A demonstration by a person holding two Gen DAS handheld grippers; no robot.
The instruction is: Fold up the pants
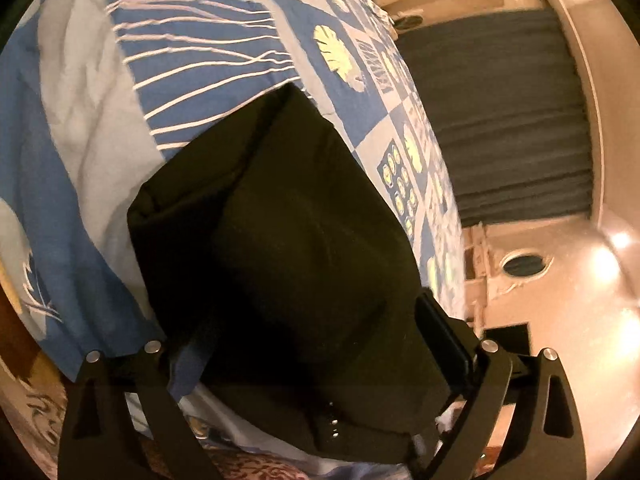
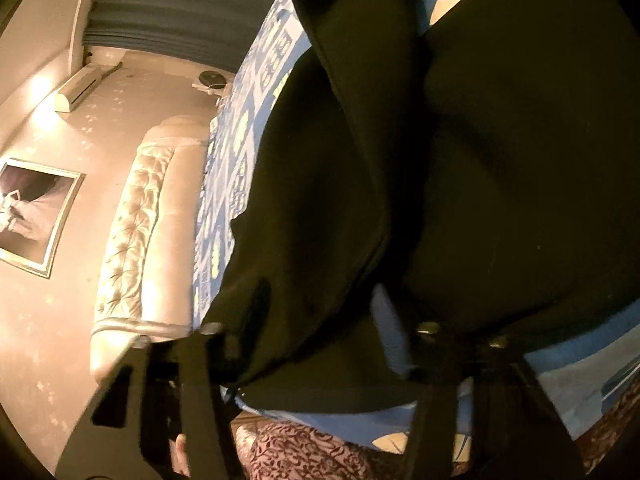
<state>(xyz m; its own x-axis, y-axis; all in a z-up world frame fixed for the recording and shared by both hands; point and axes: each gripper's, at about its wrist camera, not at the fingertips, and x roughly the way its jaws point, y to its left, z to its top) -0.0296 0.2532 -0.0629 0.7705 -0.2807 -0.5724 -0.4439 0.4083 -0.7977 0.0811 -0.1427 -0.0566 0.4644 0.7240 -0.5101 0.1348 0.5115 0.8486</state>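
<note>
Black soft-fabric pants [image 1: 280,240] lie on the blue-and-grey patterned bedspread [image 1: 80,140], ahead of the left gripper [image 1: 320,352] and partly folded into a thick block; the near edge of the cloth sits between its fingers, right pad [image 1: 444,336] pressed against the fabric, left one hidden under cloth; reads as clenched on the pants, though the actual pinch is dark and hard to confirm.

Right gripper [image 2: 320,344]: black cloth fills the space between its fingers and drapes forward and up; blurred, one pad [image 2: 390,332] visible against the fabric; looks like it grasps the pants too, cannot tell for sure.

Judgement: a fold is being carried over; to do it well keep both grips at the same height, hold the edge taut between them, lay the held edge square onto the far edge, release only once the cloth rests flat; risk is a layer slipping or bunching at the thick seam.

Quilted pale headboard [image 2: 132,220] left of the right gripper, dark curtain [image 1: 500,120] right of the left one.
</note>
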